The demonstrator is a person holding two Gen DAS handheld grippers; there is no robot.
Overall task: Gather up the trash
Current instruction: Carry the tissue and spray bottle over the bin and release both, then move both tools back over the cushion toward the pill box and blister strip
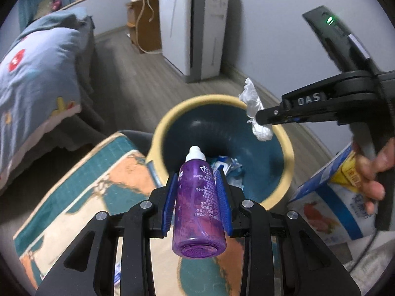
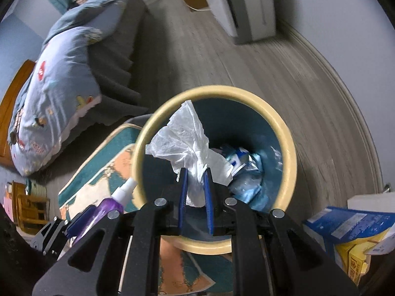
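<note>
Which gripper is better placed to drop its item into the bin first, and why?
Right. The right gripper holds its crumpled tissue over the trash bin's opening, while the left gripper, holding the purple bottle, sits near the rim.

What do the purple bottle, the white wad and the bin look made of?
Purple bottle with white cap: translucent glossy plastic, light showing through. Crumpled white wad: thin tissue paper, soft creases. Round teal bin with cream rim: probably smooth moulded plastic.
</note>
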